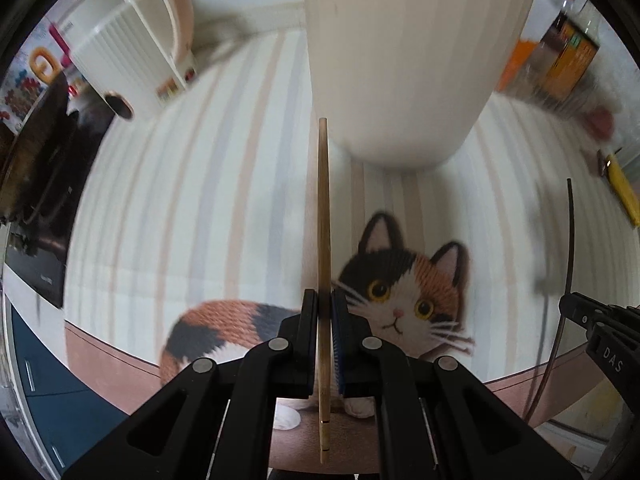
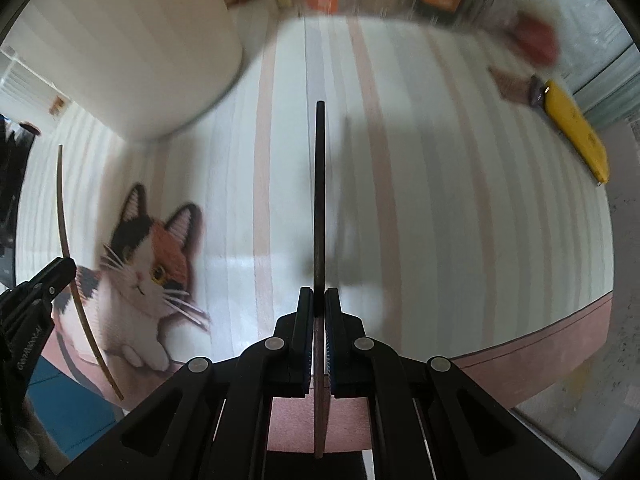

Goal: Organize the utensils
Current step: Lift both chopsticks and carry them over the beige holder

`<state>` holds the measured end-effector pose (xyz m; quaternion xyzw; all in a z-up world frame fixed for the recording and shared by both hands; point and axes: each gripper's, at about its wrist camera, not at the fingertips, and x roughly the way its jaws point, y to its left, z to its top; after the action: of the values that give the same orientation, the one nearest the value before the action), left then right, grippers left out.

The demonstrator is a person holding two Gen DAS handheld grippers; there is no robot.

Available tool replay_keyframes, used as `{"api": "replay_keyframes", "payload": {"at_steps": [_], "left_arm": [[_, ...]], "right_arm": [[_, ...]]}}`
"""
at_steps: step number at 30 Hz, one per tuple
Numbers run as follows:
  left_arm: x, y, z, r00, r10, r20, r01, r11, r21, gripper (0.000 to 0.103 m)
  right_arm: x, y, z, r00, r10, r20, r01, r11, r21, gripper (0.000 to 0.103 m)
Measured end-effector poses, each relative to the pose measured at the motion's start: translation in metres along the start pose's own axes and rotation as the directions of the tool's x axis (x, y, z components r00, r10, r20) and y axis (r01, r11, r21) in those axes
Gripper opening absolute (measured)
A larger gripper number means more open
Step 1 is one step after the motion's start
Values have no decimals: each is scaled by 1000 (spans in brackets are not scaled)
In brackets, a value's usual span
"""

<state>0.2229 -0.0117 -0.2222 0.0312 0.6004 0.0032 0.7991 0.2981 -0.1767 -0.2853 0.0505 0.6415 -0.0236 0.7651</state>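
My left gripper (image 1: 324, 300) is shut on a light wooden chopstick (image 1: 323, 216) that points forward, its tip just left of the base of a tall cream ribbed holder (image 1: 408, 52). My right gripper (image 2: 319, 298) is shut on a dark chopstick (image 2: 319, 200) held above the striped mat. The holder also shows in the right wrist view (image 2: 132, 40) at upper left. Each gripper shows in the other's view: the right gripper (image 1: 600, 328) with its dark chopstick (image 1: 568, 264), the left gripper (image 2: 36, 292) with its light chopstick (image 2: 72, 264).
A striped mat with a calico cat picture (image 1: 404, 296) covers the table. A white compartment caddy (image 1: 124, 40) stands at far left. Bottles and jars (image 1: 560, 52) stand at far right. A yellow utility knife (image 2: 576, 132) lies at the mat's right edge.
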Motion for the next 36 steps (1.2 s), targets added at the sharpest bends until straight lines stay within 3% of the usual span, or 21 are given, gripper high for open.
{"api": "replay_keyframes", "payload": {"at_steps": [12,17,26,36], "left_arm": [[-64,20,15,985,-30,167,37,998,-43,4],[-90,23,25,966,9,257,2,999,-44,4],[-131,33,39,934,10,358,12,998,-61,4],[-196,44,55,893,1,450,49,994,-100,4]], "right_arm": [[-78,-5,11,977,31,211,-37,999,24,5],[-105,-5,21,950,16,313,-28,999,34,5],[-149,-1,27,900,23,436,-41,999,32,5],[-217,5,41,864,112,491,-115,993,-23,5]]}}
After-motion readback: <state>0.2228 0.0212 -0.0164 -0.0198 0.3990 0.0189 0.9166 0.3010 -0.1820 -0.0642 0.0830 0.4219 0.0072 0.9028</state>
